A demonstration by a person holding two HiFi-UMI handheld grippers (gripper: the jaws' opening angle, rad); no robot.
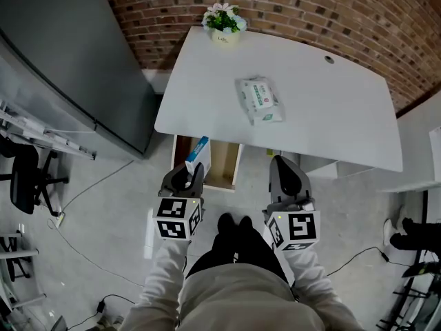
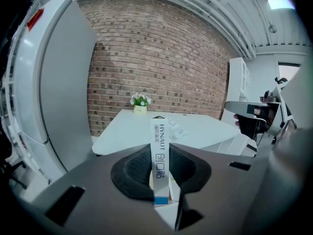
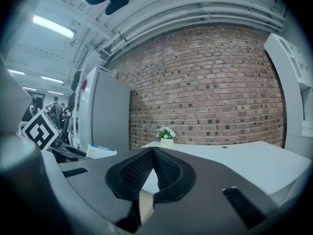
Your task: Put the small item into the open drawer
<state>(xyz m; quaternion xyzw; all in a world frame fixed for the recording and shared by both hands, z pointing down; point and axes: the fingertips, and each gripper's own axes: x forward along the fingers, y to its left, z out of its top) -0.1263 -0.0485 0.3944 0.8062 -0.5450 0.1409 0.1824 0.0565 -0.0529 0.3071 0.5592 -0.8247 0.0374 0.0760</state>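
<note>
Left claw (image 1: 191, 169) clamps the slim white-and-blue cardboard box (image 1: 200, 152); right claw (image 1: 282, 165) shut, empty. We'd centre box over the open wooden drawer (image 1: 222, 163), lower w/o tilting, then release.

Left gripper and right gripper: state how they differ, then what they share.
The left gripper grips a slim bandage box upright; the right gripper holds nothing, fingers together. The left gripper is over the open drawer; the right gripper is beside it. Both point toward the white desk.

The person wears a cream long-sleeved top (image 1: 234, 301), seemingly black trousers (image 1: 238, 250) and black shoes (image 1: 234, 223).
</note>
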